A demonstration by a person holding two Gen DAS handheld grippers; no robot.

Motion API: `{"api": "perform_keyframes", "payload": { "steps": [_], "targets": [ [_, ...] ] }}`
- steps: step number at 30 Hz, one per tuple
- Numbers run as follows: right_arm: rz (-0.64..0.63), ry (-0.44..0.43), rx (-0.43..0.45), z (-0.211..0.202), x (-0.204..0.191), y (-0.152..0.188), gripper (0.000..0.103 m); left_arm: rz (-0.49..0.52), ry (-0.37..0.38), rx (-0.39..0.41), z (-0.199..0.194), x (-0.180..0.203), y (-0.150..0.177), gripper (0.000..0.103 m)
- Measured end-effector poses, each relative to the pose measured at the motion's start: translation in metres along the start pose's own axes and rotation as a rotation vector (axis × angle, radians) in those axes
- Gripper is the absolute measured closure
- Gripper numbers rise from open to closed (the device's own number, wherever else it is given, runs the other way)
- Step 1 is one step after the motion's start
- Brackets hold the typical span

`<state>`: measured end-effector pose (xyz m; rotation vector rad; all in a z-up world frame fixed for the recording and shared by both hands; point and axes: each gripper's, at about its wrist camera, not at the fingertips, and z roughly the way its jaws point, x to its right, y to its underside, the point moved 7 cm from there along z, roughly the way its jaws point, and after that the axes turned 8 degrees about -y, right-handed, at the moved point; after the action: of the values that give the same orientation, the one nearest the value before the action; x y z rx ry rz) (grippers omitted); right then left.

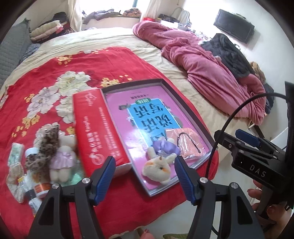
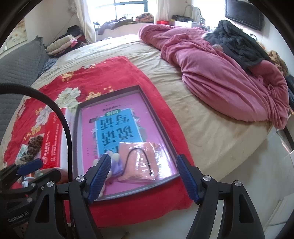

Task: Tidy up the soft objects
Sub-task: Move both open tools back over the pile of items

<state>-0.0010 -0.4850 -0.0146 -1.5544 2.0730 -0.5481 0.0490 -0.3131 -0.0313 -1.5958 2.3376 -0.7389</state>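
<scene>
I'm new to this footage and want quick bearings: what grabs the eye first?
The red floral blanket across the bed, with a shallow pink-lined box on it. Inside, at its near end, lie a plush bunny and an orange packet. A crumpled pink duvet fills the bed's far right.

Bright window daylight, fisheye-warped, blurred edges

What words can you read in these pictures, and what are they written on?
"DAS": white letters on the black body of the right gripper.
"GenRobot.AI": on the black body of the left gripper.
Big dark characters on the blue panel of the pink tray: upside down, not read with confidence.
White print on the red box: too small and blurred to read.
Labels on the small bottles: too blurred to read.
</scene>
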Motion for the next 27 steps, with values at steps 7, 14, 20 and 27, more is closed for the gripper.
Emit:
{"api": "perform_keyframes", "payload": {
  "steps": [7,14,20,27],
  "targets": [
    [-0.051,-0.019,0.031,-0.01,-0.038,-0.003,0.027,-0.046,-0.025,0.042,-0.027,-0.04,0.002,0.037],
    [-0.113,-0.06,0.044,-0.015,-0.091,-0.004,0.027,-0.134,-0.074,0.061,-0.045,-0.098,0.011,0.037],
    [-0.173,-0.103,0.038,-0.015,-0.145,-0.002,0.027,-0.24,-0.111,0.068,-0.061,-0.161,0.028,0.037],
    [-0.237,-0.166,0.033,-0.012,-0.203,0.004,0.027,-0.359,-0.198,0.093,-0.091,-0.248,0.053,0.037]
  ]
}}
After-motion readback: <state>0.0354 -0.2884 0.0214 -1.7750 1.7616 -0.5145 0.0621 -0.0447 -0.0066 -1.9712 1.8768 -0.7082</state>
